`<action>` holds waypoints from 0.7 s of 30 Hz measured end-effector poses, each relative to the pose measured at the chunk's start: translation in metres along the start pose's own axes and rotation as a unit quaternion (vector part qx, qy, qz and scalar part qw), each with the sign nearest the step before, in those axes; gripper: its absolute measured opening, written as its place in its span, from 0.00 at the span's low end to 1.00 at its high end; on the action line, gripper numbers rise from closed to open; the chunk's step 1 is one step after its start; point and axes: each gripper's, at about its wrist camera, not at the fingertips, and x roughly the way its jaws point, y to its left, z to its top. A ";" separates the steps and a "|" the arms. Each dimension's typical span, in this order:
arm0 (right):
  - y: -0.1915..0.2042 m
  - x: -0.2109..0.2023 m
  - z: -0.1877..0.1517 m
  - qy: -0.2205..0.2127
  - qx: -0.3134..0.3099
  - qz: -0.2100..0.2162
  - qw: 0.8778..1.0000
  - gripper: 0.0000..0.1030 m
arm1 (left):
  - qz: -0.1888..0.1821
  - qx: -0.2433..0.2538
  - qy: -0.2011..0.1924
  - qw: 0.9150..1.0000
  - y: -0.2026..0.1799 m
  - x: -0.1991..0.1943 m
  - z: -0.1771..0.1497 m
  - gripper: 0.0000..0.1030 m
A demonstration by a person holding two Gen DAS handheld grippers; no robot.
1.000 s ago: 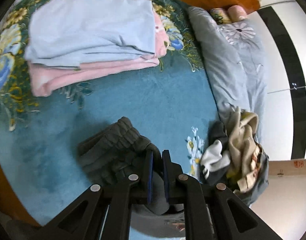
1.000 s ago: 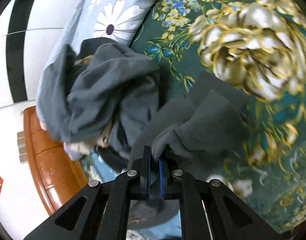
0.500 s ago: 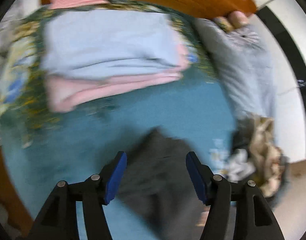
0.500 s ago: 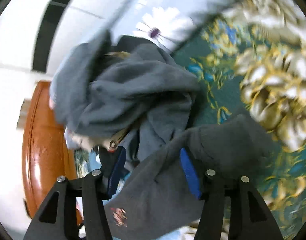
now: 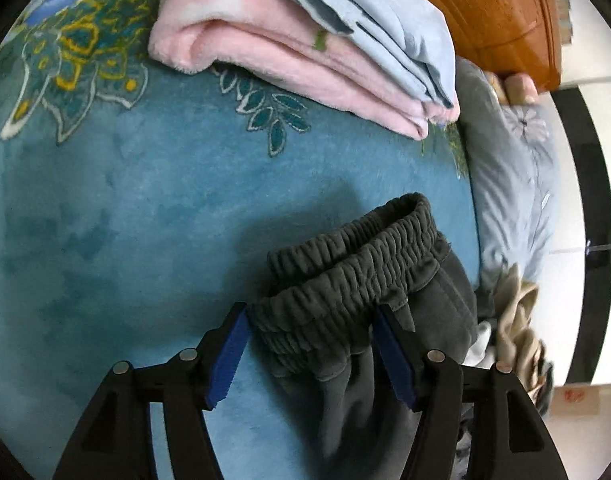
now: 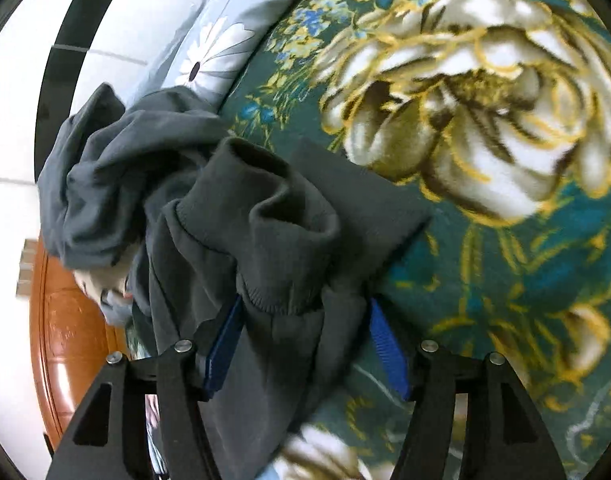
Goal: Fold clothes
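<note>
Dark grey sweatpants lie on a teal floral blanket. Their elastic waistband bunches between the blue pads of my open left gripper, which straddles it without clamping. In the right wrist view a ribbed cuff of the same pants sits crumpled between the spread fingers of my open right gripper. A folded stack, a pink fleece under a light blue garment, lies at the far end of the blanket.
A heap of unfolded clothes lies at the blanket's right edge; in the right wrist view it shows as a blue-grey garment. A grey daisy-print quilt runs alongside. A wooden headboard stands behind the stack.
Both grippers were shut on the grey pants a second ago. They have opened and let go, and now sit low over the waistband and the cuff.
</note>
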 end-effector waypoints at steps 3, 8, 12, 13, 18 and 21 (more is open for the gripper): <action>0.008 0.007 0.005 -0.007 0.013 0.001 1.000 0.65 | -0.001 -0.007 -0.004 1.000 -0.004 0.005 0.000 0.66; 0.030 0.002 0.010 0.007 0.001 -0.041 0.999 0.37 | 0.010 -0.039 -0.018 0.999 -0.008 0.002 0.004 0.46; 0.052 -0.019 0.010 0.001 -0.010 -0.036 0.999 0.20 | 0.012 0.004 -0.028 1.000 -0.028 -0.017 0.006 0.31; 0.059 -0.029 0.011 -0.003 -0.020 -0.026 0.999 0.20 | 0.002 0.018 -0.030 0.999 -0.034 -0.024 0.006 0.31; 0.084 -0.087 0.008 -0.024 -0.086 0.039 0.995 0.19 | -0.068 0.068 -0.033 0.995 -0.051 -0.076 0.006 0.30; 0.069 -0.104 0.003 -0.026 -0.091 0.029 0.995 0.19 | -0.039 0.092 -0.018 0.995 -0.035 -0.073 0.002 0.31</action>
